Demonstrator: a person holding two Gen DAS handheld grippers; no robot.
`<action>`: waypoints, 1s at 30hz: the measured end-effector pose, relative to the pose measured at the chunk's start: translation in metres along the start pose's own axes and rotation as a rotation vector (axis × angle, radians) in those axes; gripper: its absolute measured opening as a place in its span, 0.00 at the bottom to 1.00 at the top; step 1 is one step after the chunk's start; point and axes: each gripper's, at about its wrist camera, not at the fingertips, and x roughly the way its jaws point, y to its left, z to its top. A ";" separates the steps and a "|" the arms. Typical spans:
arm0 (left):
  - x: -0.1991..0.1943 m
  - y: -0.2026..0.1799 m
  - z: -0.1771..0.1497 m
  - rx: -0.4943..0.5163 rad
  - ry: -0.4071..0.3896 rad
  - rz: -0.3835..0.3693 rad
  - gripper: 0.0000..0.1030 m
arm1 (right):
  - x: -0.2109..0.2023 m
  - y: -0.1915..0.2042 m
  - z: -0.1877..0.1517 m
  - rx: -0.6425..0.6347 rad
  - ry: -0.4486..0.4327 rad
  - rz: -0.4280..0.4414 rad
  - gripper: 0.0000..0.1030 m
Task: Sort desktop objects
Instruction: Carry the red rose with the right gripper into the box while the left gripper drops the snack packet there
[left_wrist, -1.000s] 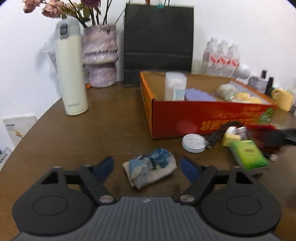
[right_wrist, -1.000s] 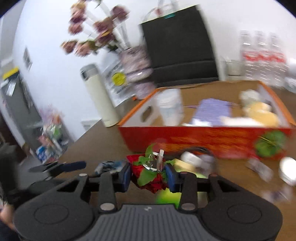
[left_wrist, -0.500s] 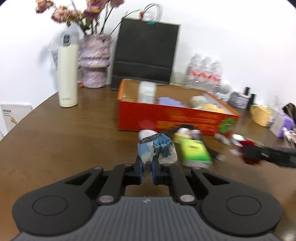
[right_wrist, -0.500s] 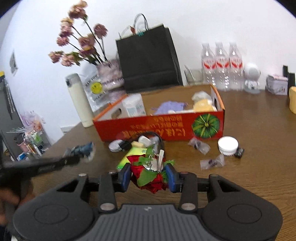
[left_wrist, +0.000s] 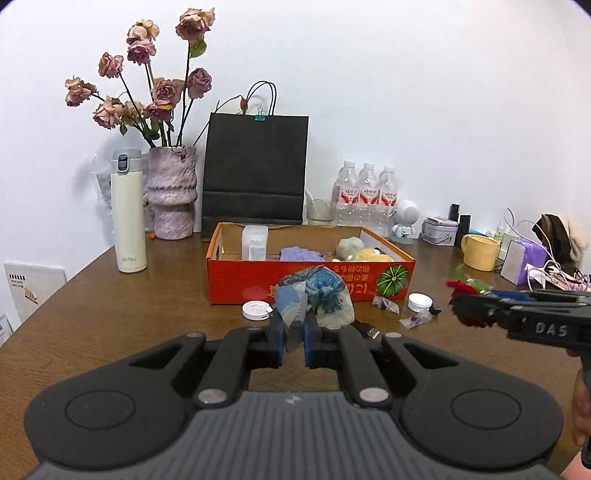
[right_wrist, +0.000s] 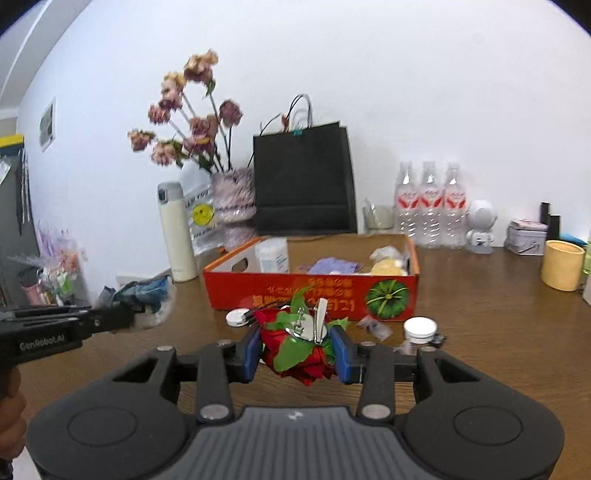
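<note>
While both claws hang above the brown wood-grain worktop (left_wrist: 110, 317), each grips its own find. The left claw (left_wrist: 293, 341) has its blue pads nearly together, clamped on the thin edge of a crumpled clear plastic bag (left_wrist: 314, 297) stuffed with blue and grey scraps; the bag bulges up and to the right of the pads, clear of the worktop. The right claw (right_wrist: 297, 349) stands partly apart, clamped on a red fabric flower (right_wrist: 299, 354) with green leaves and a shiny metal clip on top, held off the worktop too.

Beyond them, near the middle of the worktop, sits a shallow orange cardboard box (left_wrist: 258, 284) printed with a green pumpkin on its near wall. Inside it stand a frosted white plastic tub at the left, a flat purple knitted piece in the middle, and at the right some pale rounded lumps, possibly wrapped in film; the view is too soft to say.

Just before the box lie a white round disc (left_wrist: 256, 309), a white round lid (left_wrist: 420, 301) and small clear packets (left_wrist: 386, 304). Far left, a cream steel flask (left_wrist: 128, 214) stands beside a mottled ribbed vase (left_wrist: 171, 195) of dried roses, with a matte black paper bag (left_wrist: 256, 170) behind the box.
</note>
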 end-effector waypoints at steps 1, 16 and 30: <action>0.002 0.000 0.000 -0.003 0.009 0.004 0.10 | -0.003 -0.002 -0.001 0.004 -0.008 -0.005 0.37; 0.167 -0.001 0.090 0.049 0.073 -0.031 0.10 | 0.090 -0.035 0.069 0.063 0.046 -0.037 0.38; 0.394 0.069 0.130 0.098 0.422 0.028 0.11 | 0.316 -0.097 0.154 0.090 0.345 -0.028 0.38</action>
